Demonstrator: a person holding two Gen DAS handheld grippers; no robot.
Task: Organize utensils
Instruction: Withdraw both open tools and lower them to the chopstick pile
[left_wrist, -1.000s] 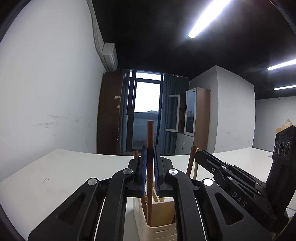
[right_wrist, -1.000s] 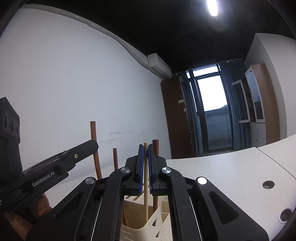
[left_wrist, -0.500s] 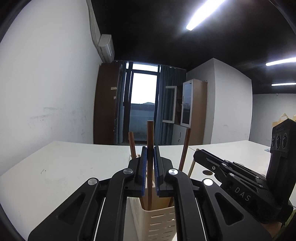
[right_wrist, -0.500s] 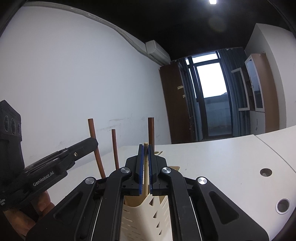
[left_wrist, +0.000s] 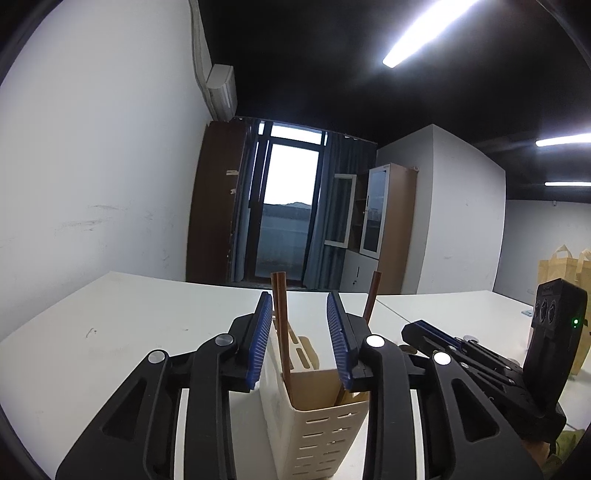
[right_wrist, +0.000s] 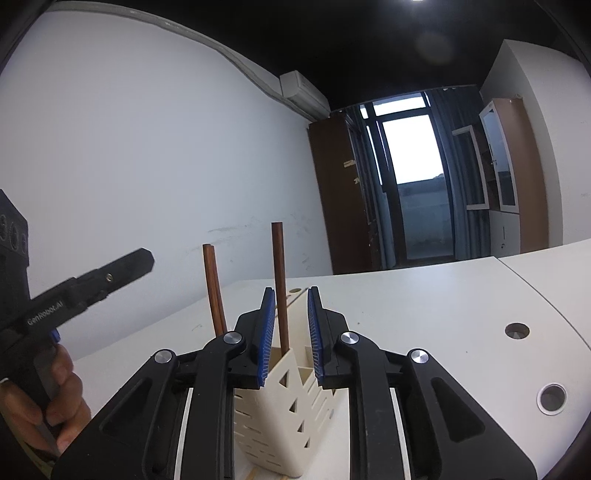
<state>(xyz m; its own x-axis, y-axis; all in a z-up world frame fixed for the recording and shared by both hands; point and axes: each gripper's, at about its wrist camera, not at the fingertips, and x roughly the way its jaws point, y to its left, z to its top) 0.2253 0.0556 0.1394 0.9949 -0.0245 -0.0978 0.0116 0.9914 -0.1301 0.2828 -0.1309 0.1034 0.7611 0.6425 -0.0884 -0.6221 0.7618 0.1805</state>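
Note:
A cream slotted utensil holder (left_wrist: 317, 421) stands on the white table (left_wrist: 110, 332), right under both grippers. My left gripper (left_wrist: 299, 299) is opening; a brown chopstick (left_wrist: 280, 317) stands loose in the holder between its blue pads, close to the left pad. Another brown stick (left_wrist: 371, 299) leans out on the right. My right gripper (right_wrist: 291, 291) is opening too, over the holder (right_wrist: 273, 417), with nothing pressed between its pads. A brown chopstick (right_wrist: 279, 284) rises from the holder beside its left pad, and a brown pair (right_wrist: 214, 288) stands further left.
The other gripper shows in each view: the right one (left_wrist: 410, 328) and the left one (right_wrist: 144, 258), with a hand (right_wrist: 44, 398) on its grip. Two round cable holes (right_wrist: 517, 330) sit in the table. Paper bags (left_wrist: 554, 266) stand at the far right.
Both grippers' jaws have parted. The left let go of the brown chopstick, which now stands in the holder. The pale stick has left the right jaws and dropped out of sight.

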